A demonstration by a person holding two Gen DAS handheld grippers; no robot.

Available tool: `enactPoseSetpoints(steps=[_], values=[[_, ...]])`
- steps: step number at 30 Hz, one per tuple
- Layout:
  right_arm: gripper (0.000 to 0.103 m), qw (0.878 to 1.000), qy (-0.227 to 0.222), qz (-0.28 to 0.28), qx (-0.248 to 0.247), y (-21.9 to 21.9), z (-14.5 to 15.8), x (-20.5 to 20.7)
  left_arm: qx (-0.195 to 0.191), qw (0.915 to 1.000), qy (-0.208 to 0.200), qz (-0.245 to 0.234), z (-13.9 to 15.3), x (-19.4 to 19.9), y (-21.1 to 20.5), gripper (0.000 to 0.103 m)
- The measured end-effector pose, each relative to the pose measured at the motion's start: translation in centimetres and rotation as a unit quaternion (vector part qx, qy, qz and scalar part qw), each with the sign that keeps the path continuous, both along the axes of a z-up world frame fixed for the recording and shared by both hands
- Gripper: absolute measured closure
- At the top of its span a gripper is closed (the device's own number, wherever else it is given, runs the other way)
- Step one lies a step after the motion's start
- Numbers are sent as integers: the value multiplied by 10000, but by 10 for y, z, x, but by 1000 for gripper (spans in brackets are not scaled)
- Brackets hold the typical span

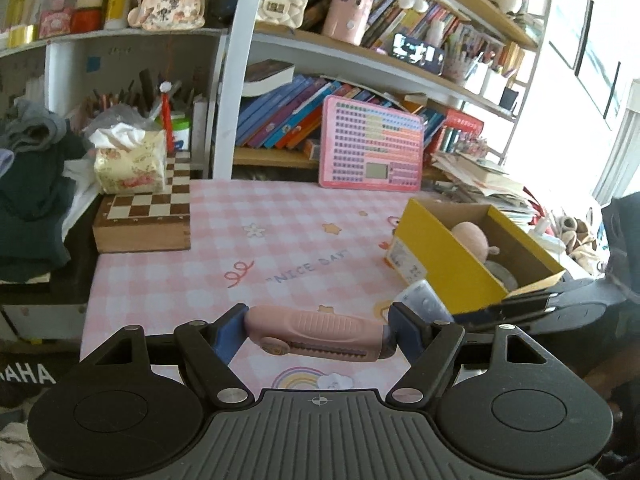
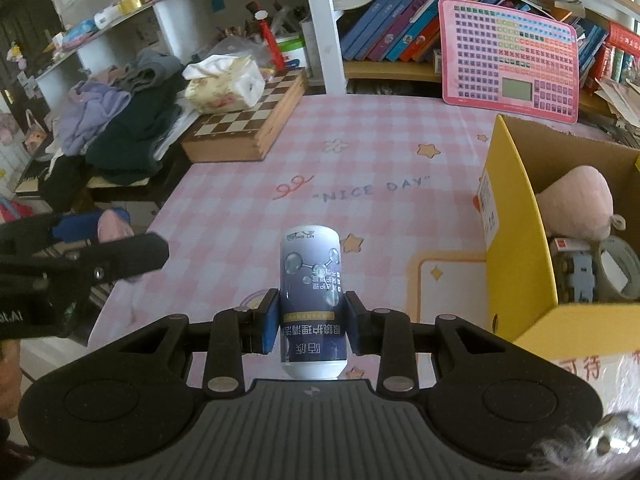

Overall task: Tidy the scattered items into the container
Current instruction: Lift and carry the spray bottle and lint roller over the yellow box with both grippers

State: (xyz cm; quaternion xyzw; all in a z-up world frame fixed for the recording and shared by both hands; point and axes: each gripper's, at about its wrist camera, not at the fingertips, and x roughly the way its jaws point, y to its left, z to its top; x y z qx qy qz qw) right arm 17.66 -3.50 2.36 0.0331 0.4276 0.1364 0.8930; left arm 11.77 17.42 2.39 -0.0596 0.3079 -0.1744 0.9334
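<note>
Pinching a pink cutter [image 1: 316, 334] endwise, the left gripper [image 1: 316, 336] is risking slippage; the right gripper [image 2: 312, 322] is clamping a bottle [image 2: 311, 300] that may be clipping the box [image 2: 516, 240] wall.

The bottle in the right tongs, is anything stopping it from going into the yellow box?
Only the box's near yellow wall, which the bottle must clear. The top is open, but a pink plush toy and tape roll already fill part.

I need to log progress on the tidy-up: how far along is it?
Done: the yellow box already holds a pink plush toy and a tape roll. In hand: the left gripper clamps a pink utility knife, the right gripper a blue bottle. Left: dropping both in; no other loose items show on the checked mat.
</note>
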Motion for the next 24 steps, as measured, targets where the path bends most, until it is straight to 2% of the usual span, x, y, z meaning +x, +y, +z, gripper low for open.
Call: enactPoseSetpoints(steps=[9,15,24], values=[[72,9998,-66,-176,45,7,-2,-37,-104,9999,-10,-113,6,-30,-3,26],[72,9994,-33,-340,45,3,-3,-54,-190,9995,99,-220,3,-37,-5,26],[72,9974,-45,-724,16,-12,-2,-79,-295,9973,205,-636,1,-37,-22,26]])
